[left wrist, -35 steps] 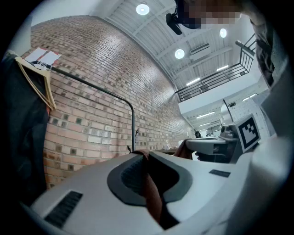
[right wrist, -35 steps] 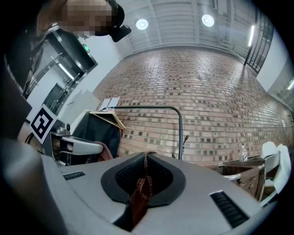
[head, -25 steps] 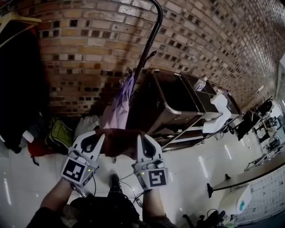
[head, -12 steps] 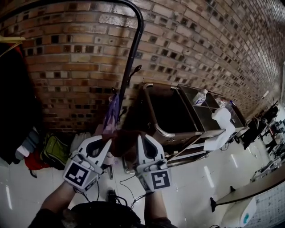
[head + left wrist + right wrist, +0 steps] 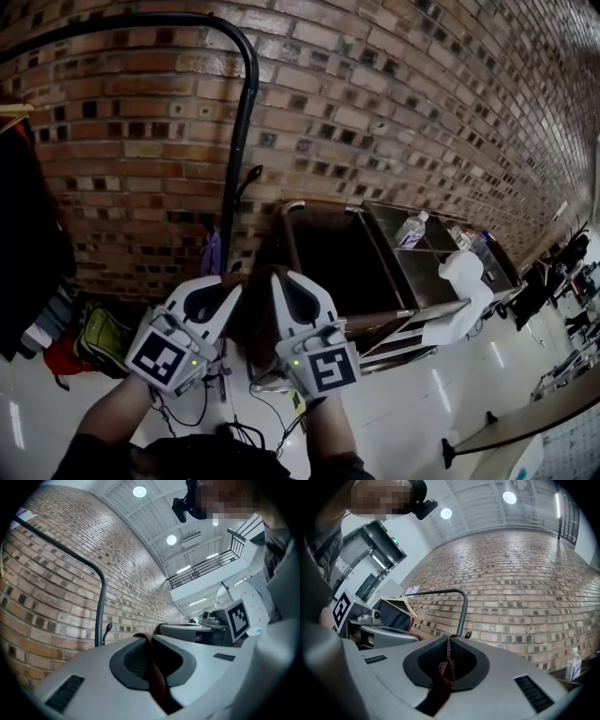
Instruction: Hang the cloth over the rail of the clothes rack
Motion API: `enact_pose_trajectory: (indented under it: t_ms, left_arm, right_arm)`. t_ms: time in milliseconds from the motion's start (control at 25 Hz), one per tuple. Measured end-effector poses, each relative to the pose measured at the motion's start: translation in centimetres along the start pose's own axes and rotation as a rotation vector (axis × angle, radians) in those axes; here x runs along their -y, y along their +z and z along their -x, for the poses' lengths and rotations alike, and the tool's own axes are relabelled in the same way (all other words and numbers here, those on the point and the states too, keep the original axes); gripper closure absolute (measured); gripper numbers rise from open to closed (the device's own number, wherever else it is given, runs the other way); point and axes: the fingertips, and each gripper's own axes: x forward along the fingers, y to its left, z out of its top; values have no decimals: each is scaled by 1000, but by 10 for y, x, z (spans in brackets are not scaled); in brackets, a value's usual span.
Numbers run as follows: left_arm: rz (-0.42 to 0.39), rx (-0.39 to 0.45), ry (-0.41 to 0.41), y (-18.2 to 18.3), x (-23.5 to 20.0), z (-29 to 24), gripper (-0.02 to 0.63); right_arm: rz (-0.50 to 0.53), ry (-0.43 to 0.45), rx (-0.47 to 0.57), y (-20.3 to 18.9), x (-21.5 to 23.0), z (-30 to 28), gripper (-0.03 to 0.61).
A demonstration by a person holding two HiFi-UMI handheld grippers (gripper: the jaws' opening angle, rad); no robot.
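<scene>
A dark red-brown cloth [image 5: 253, 317] is bunched between my two grippers, low in the middle of the head view. My left gripper [image 5: 222, 298] is shut on its left edge, and the fold [image 5: 155, 679] sits pinched between the jaws. My right gripper [image 5: 286, 295] is shut on the right edge, where a frayed corner [image 5: 443, 672] pokes out. The rack's black rail [image 5: 141, 21] runs overhead and bends down into a post [image 5: 234, 178] just beyond the grippers. The same rail [image 5: 100, 603] stands ahead in the left gripper view, and the rail [image 5: 462, 607] shows ahead in the right gripper view.
Behind the rack is a brick wall [image 5: 394, 103]. Dark clothes [image 5: 23, 244] on a wooden hanger [image 5: 396, 604] hang at the left, with a green bag [image 5: 98, 336] below. A metal cart [image 5: 375, 272] with a water bottle [image 5: 410, 228] stands to the right. Cables [image 5: 272, 412] lie on the white floor.
Both grippers have come closer together and lifted toward the rack, bunching the cloth narrower. The rail's bend now shows above and left of them instead of up and right.
</scene>
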Motion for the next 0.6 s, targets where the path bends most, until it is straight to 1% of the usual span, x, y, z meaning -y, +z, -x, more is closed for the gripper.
enact_pose_trajectory:
  t_ms: [120,240,480,600]
  left_arm:
    - [-67,19,15,11,-4,-28,575]
    - [-137,49,44,21,-11,-53,575]
    - [-164,102,90,37,-33,-100,575]
    - [-169,123,90,51,-44,-120,575]
  right_arm:
    - [29,12,15,7,23,-11,555]
    - [47,20,51,14,43,-23,555]
    - [100,-6,119,26,78,-52,555]
    - [99,-25,128,34,96,-69,555]
